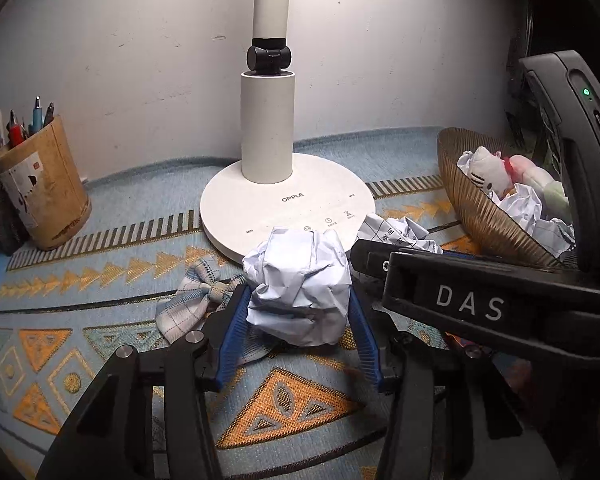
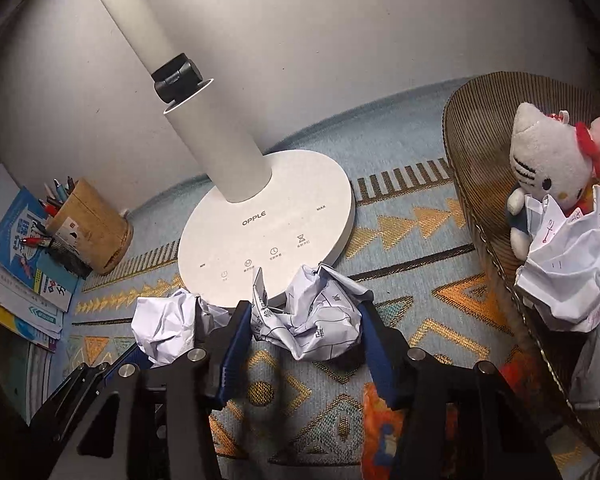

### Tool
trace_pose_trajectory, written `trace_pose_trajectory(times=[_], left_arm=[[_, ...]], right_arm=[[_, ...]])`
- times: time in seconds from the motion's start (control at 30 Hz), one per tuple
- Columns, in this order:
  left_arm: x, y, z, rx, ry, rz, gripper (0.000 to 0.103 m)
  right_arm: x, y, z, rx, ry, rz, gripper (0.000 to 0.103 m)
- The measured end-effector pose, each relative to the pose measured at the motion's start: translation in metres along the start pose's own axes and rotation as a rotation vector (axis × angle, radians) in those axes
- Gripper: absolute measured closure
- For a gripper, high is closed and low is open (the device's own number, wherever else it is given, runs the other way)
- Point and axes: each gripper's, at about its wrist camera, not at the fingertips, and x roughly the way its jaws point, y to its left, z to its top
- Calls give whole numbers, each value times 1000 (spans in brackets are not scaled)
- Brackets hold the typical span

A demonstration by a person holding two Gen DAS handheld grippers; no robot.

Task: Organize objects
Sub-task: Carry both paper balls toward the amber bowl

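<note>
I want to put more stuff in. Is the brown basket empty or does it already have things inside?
Not empty. The brown basket already holds a white cat plush and crumpled paper.

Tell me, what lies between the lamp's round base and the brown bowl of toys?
Bare patterned mat, in the right wrist view; the lamp base and bowl stand apart.
</note>
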Motion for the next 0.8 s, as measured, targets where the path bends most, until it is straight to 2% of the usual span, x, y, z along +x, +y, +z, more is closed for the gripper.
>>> trace_pose_trajectory(times=[0.2, 0.3, 0.4, 0.47, 0.57, 0.63, 0.73, 0.8], left_arm=[[-61, -16, -5, -34, -55, 2, 57], [-88, -32, -22, -54, -59, 13, 57], [-94, -47, -45, -106, -37, 14, 57], [-92, -55, -59, -129, -31, 49, 57], [-88, -58, -74, -198, -16, 39, 57], [-84, -59, -78, -227, -31, 58, 57], [-78, -62, -85, -225, -13, 115, 57], [-80, -62, -85, -220, -25, 123, 56]], right_arm=[[-64, 4, -15, -96, -31, 81, 51], [-101, -9, -36, -195, -33, 156, 50], [-126, -32, -59, -274, -31, 154, 50], [-134, -48, -73, -301, -28, 148, 50], [-137, -66, -89, -333, -18, 155, 50], [-135, -71, -97, -375, -28, 143, 50], [-124, -76, -102, -405, -22, 116, 50], [-120, -81, -105, -402, -18, 109, 49]])
